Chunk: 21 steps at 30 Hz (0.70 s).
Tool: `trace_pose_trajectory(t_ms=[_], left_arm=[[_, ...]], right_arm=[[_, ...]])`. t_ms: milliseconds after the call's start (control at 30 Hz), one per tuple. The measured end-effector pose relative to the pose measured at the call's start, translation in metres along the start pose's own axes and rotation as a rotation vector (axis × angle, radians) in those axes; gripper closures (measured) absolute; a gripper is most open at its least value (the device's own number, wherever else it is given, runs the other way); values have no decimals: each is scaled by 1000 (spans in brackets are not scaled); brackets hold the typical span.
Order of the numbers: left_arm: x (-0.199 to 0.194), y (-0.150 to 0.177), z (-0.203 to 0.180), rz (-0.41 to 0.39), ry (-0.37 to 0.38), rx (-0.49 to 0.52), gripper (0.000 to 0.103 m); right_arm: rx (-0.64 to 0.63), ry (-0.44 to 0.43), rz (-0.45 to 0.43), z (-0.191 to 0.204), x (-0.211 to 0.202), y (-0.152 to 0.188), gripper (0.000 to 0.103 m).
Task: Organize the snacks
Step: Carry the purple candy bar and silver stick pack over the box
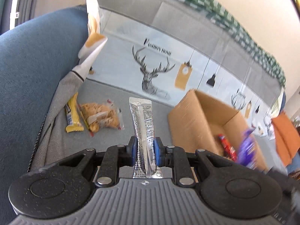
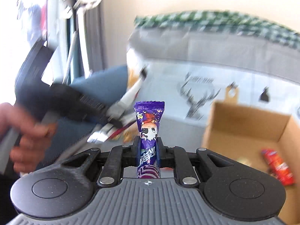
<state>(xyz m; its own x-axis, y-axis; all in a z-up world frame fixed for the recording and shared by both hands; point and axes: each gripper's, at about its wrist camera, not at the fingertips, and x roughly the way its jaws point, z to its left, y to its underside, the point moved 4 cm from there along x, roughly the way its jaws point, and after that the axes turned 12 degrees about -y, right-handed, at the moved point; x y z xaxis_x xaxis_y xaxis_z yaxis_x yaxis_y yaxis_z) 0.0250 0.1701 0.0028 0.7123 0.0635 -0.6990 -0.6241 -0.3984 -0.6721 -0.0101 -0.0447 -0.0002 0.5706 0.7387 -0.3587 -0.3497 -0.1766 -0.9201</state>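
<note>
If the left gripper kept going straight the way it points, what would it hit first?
Probably the grey sofa seat, then the deer-print cushion behind. The left gripper, shut on a silver foil sachet, passes left of the open cardboard box. Depth is unclear.

A grey sofa [image 1: 116, 93] fills the scene, its backrest draped with a pale cover printed with deer heads [image 1: 150, 73] and hanging lamps. A green-and-white checked cloth [image 2: 215, 21] runs along the top. A blue cushion [image 1: 37, 65] sits at one end. Behind are cream walls [image 1: 253, 3], grey curtains [image 2: 93, 28] and bright daylight.
</note>
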Motion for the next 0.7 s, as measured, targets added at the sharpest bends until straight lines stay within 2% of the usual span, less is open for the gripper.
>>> trace_pose_trajectory(t_ms=[200,333,400,467,533,700], left_arm=[[-17,-7,-16,-44,-16,-16,83],[-19,-11,-29,-73,-27,-27,83],[-19,-13,-38,-89,-12,-30,83],[-18,-13,-51,-104,4,-19,83],[-17,-12,-64,-120,30,-14,83],[-17,-7,-99,-152,100,-10,83]], right_arm=[[15,102,-87,-64,-36,-43,87],[90,188,-111,-112,-48,-33,87],[161,221,-86,-133,-50,-18,87],[159,248,-122,-141,-59,-15,87],[138,241,-162,-142,-69,-17,87],[98,278,-140,-148,-74,-14,87]])
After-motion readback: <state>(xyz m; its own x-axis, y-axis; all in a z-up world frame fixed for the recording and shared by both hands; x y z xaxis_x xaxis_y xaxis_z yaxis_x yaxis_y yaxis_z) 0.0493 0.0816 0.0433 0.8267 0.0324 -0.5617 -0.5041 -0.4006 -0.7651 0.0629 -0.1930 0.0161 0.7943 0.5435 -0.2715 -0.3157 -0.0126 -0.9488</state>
